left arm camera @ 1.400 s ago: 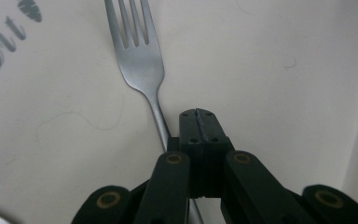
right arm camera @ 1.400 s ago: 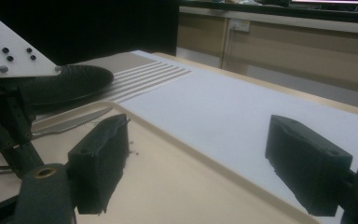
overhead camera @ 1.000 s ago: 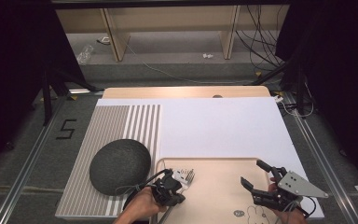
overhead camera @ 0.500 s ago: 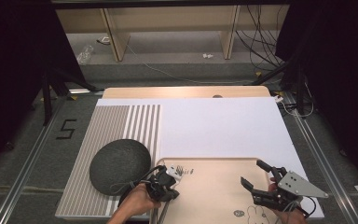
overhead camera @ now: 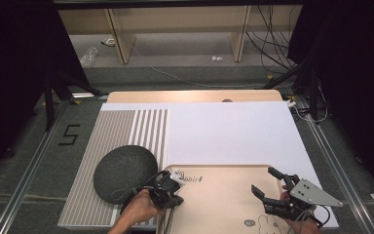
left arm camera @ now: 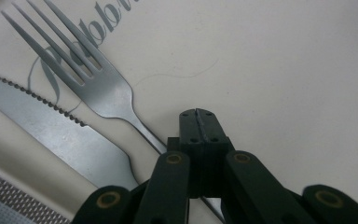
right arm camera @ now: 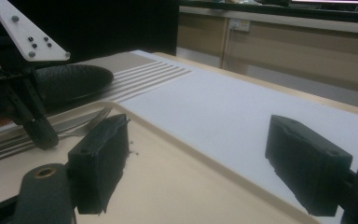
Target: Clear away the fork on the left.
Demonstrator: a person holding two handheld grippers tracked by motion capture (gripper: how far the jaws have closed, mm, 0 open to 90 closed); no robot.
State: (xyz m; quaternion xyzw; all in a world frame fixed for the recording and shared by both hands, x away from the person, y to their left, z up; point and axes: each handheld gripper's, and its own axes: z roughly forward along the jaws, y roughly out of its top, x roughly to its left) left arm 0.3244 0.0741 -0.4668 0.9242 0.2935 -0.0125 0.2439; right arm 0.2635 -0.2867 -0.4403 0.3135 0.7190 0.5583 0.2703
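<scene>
Left claw [left arm camera: 196, 114]: jaws closed on the fork [left arm camera: 91, 86] handle, low over the tray [overhead camera: 224, 204]. Fork tines lie just ahead; knife [left arm camera: 51, 128] lies alongside, touching or nearly so. Dark plate [overhead camera: 125, 173] sits beyond. Right claw [overhead camera: 272, 187]: open, empty, well apart. Step: fork gripped. Next, likely: lift it clear without dragging the knife.

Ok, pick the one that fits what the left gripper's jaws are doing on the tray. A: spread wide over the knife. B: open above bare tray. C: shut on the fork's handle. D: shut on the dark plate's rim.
C: in the left gripper view the left gripper has its jaws together on the handle of the fork, with the knife lying free beside it on the tray.
</scene>
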